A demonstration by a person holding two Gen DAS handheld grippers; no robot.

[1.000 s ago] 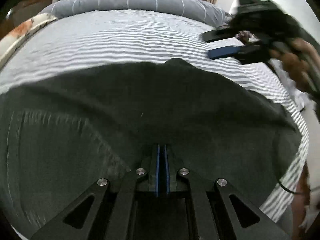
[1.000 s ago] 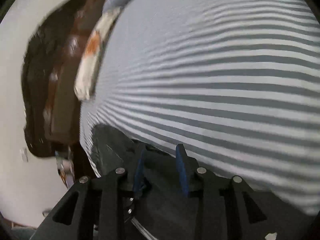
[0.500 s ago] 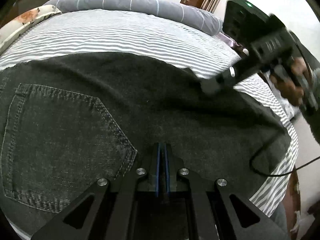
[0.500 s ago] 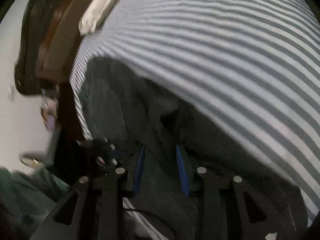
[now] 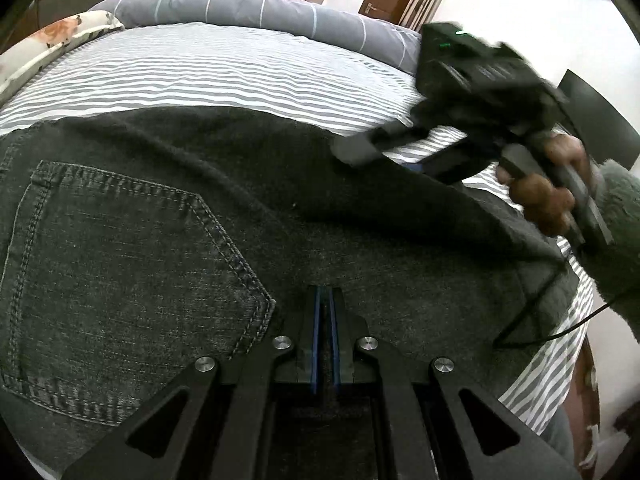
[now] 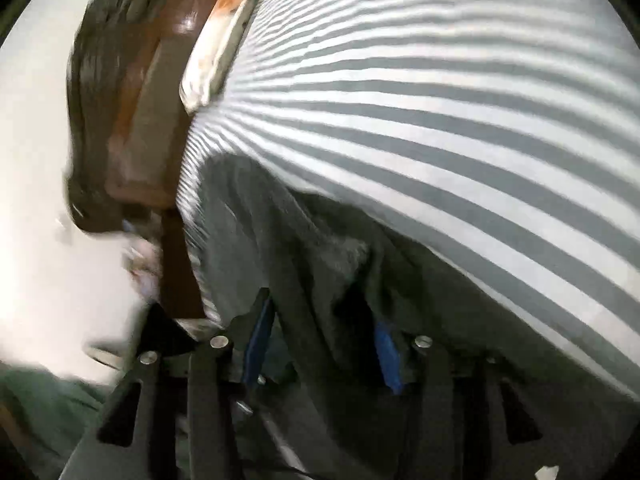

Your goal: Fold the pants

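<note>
Pants (image 5: 168, 248): dark grey denim, spread flat across striped bed sheet (image 5: 224, 72), back pocket (image 5: 120, 272) uppermost, at near edge of bed.
Step in hand, as judged: fold just laid down, far edge now resting on sheet; release under way on right side.
Left gripper (image 5: 325, 304): clenched, blue pads together, poised over or against denim beside pocket corner; nothing visibly between pads; contact with cloth impossible to confirm.
Right gripper (image 6: 316, 320): jaws parted, just been opening; denim ridge between pads, neither pad visibly pressing; cloth released or nearly so. Same gripper visible from left wrist view (image 5: 384, 152), at far right edge of pants, held by person's hand (image 5: 548, 192) in green sleeve (image 5: 616, 240).
Next move, as judged: right gripper clear of cloth, then fresh grasp at one end of pants for cross fold; left gripper open first.
Hidden or unclear:
- waistband and leg ends cut off by picture edges;
- number of layers under top surface not visible;
- right wrist view blurred; bed frame (image 6: 148, 128) and patterned pillow (image 6: 216, 40) smeared;
- black cable (image 5: 532, 312) trailing over right corner of denim, possible snag.
</note>
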